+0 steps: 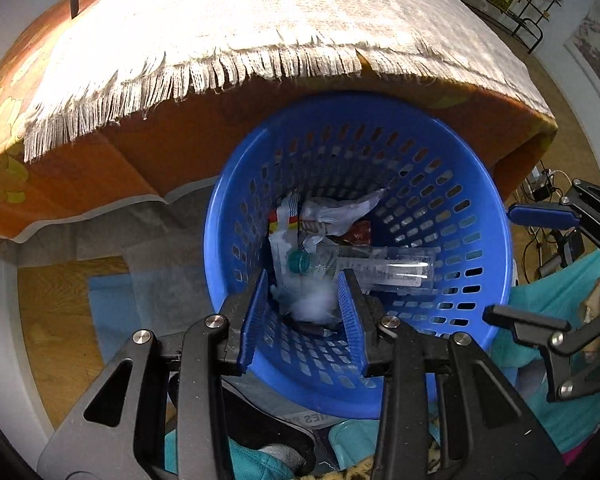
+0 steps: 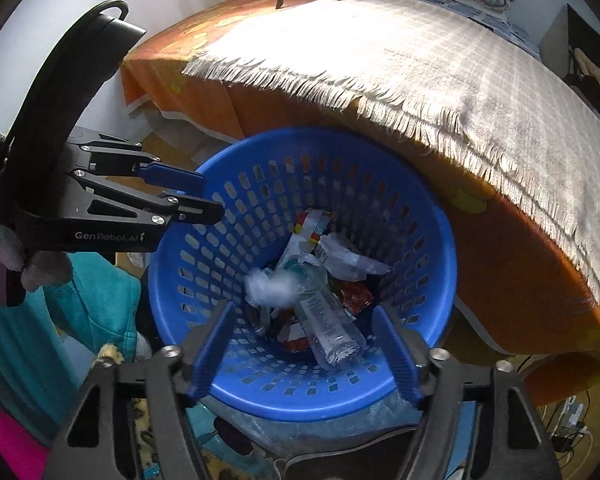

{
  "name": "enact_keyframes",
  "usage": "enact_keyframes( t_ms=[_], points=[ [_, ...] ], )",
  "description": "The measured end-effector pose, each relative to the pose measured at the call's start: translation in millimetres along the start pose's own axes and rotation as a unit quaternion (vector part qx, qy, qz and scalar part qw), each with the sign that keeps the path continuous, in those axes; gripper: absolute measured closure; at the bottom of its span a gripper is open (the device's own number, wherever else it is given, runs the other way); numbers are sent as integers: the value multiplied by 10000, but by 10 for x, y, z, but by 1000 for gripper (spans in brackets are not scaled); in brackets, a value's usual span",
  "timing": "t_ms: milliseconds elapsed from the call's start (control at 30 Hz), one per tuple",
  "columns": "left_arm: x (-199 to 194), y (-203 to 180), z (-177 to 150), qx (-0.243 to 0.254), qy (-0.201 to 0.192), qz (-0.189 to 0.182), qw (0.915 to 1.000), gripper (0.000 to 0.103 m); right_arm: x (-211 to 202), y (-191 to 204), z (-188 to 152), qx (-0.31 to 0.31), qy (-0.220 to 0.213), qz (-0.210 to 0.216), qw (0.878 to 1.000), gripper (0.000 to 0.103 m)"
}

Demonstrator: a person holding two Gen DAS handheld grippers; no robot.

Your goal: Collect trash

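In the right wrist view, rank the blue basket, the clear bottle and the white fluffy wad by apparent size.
1. blue basket
2. clear bottle
3. white fluffy wad, blurred, so its outline is unsure

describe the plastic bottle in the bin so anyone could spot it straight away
Find the blue perforated basket standing against the orange-draped bed. Among the trash at its bottom lies a clear plastic bottle on its side. It is the only rigid see-through item there, with a teal cap, unlike the crumpled wrappers and white fluff around it.
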State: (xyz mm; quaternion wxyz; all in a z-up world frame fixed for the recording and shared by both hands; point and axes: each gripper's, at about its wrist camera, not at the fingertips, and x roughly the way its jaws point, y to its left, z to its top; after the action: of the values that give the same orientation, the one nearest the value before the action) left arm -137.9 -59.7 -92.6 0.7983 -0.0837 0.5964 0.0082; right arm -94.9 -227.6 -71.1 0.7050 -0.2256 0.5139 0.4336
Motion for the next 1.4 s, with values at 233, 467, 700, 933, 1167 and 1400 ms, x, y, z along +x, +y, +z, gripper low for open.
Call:
enact_keyframes(
  t_ms=[233,467,700,933,1167,1400],
  points=[
    [-33,38,40,-61,-82,43,9999,50,39,-26,-14,20,64,-100,9999,15],
    [-87,59,93,-190,-200,51,9996,41,23,-40,9,66,40,-246,9997,13],
    [-166,58,193,-259,-338,28,9991,40,-36,-115,69,231,-37,-410,9989,13],
    [-365,66,398,-316,-649,37,9974,40,-174,-252,222,410,-229,-439,9979,13],
    [-627,130,691,-363,-1079,101,9935,40,-358,-411,453,422,-509,-547,9963,13],
    [-922,194,1071,-415,-1600,174,9861,30,-581,-609,711,453,-845,-685,9930,13]
  ],
)
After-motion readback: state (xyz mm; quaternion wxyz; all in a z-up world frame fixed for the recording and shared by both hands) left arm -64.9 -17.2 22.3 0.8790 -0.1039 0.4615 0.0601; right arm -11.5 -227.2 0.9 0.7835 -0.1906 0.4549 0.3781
